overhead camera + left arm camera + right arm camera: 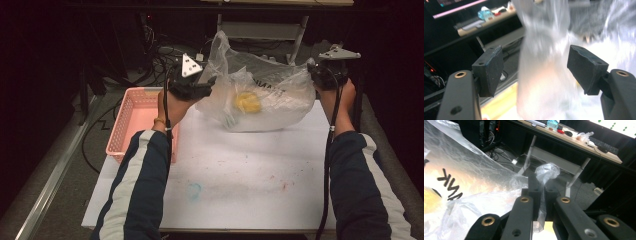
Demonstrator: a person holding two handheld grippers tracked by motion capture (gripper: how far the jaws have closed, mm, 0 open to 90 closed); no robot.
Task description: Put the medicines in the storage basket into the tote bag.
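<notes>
Clear plastic bag (260, 95), at the table's (240, 170) far edge, holding a yellow object (248, 102): thin, limp and slippery film, probably light; best taken at a gathered edge or handle. Right gripper (543, 195) is clamped on a bunched corner of it. Left gripper (535, 67) has jaws apart, a raised fold between them, unpinched. Pink basket (131, 120) stands beside, at left.
</notes>
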